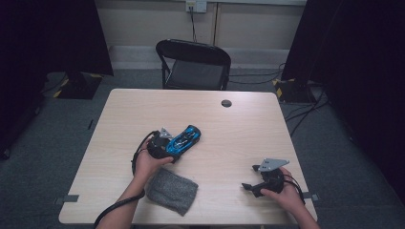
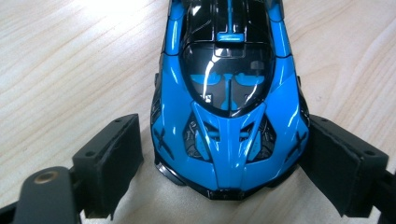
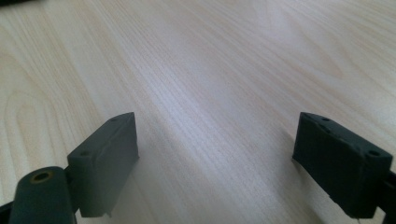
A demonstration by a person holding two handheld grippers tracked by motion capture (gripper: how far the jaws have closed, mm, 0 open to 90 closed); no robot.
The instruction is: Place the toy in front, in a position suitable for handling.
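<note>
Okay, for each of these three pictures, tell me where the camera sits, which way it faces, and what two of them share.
High view: above the person's side, looking forward and down on the wooden table; both forearms, left gripper, right gripper, grey cloth, black chair.
Left gripper view: rides that gripper, looking along its spread jaws at the blue toy car, whose nose sits between them.
Right gripper view: rides that gripper, jaws apart over bare tabletop.
Shared: the car appears in the high and left gripper views.

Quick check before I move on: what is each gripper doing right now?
Left gripper: open, jaws on either side of the blue toy car; a gap shows on one side.
Right gripper: open, empty, over the table.
</note>
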